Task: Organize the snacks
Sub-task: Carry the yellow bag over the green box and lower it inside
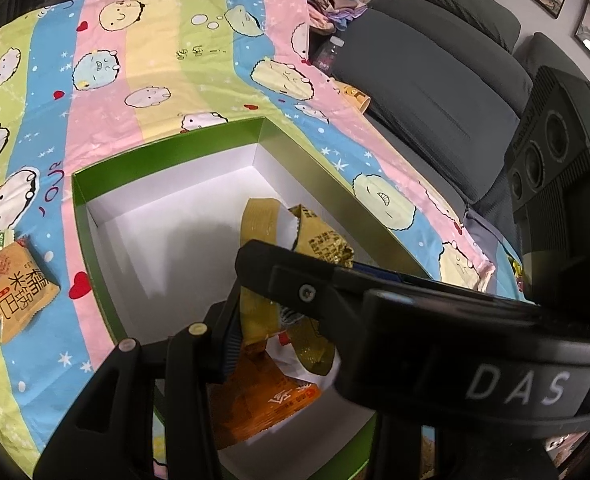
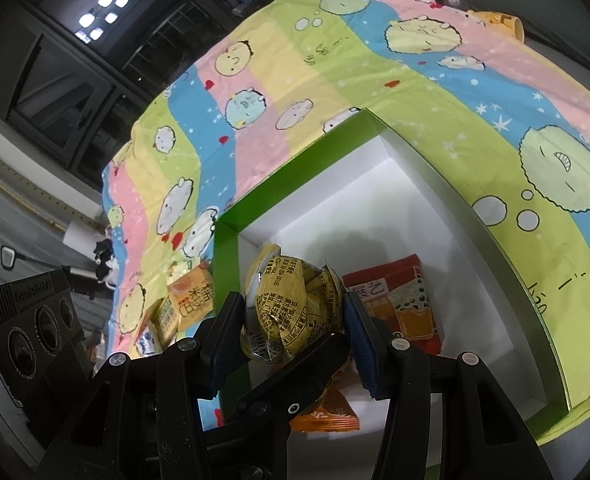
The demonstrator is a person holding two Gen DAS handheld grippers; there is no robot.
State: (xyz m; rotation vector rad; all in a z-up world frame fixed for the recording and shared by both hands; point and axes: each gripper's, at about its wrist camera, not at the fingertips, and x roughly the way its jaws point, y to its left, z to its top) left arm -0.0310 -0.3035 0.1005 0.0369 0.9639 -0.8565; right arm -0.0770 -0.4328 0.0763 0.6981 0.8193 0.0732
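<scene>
A green box with a white inside sits on the cartoon-print cloth; it also shows in the right wrist view. My right gripper is shut on a crumpled yellow snack packet and holds it above the box. That packet also shows in the left wrist view, with the right gripper's black finger across it. My left gripper hangs over the box; its jaws are hidden behind the packet and the other finger. An orange packet and a red packet lie inside the box.
Orange and green snack packets lie on the cloth left of the box, also seen in the right wrist view. A grey sofa stands to the right. A bottle and a yellow cup sit by the cloth's far edge.
</scene>
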